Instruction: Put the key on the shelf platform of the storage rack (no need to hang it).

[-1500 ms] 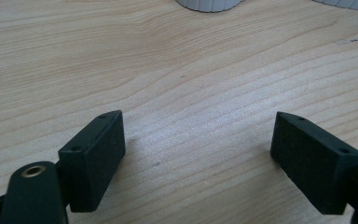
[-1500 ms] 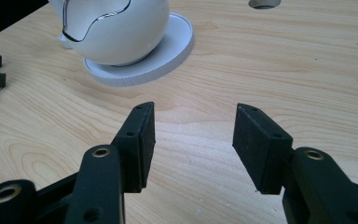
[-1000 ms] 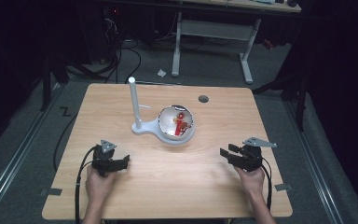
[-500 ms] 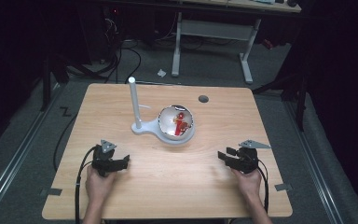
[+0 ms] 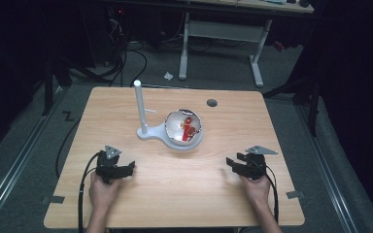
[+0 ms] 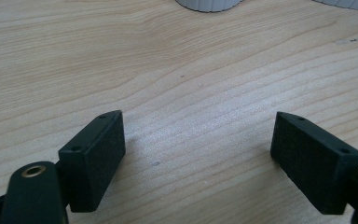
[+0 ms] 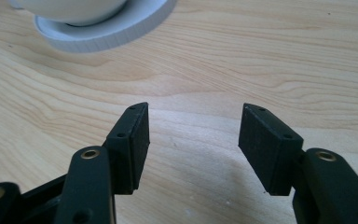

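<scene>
A white stand with an upright post (image 5: 139, 107) and a round bowl (image 5: 184, 128) sits mid-table; small red pieces (image 5: 188, 127) lie in the bowl. My left gripper (image 5: 128, 168) rests on the wood at the front left, open, nothing between its jaws (image 6: 198, 144). At the front right my right gripper (image 5: 231, 162) lies low on the table, open, with bare wood between its jaws (image 7: 193, 135); the jaws have just been opening. The stand's round base (image 7: 107, 32) lies a short way ahead of it.
The wooden table (image 5: 126, 102) has a dark round cable hole (image 5: 212, 103) near its back edge. A white desk frame (image 5: 221, 34) and cables (image 5: 121, 58) stand on the floor behind. Bare wood lies between the two grippers.
The right gripper's jaws have spread wider than in the earlier frames, and that hand has shifted slightly. The left hand and the stand have stayed put.
</scene>
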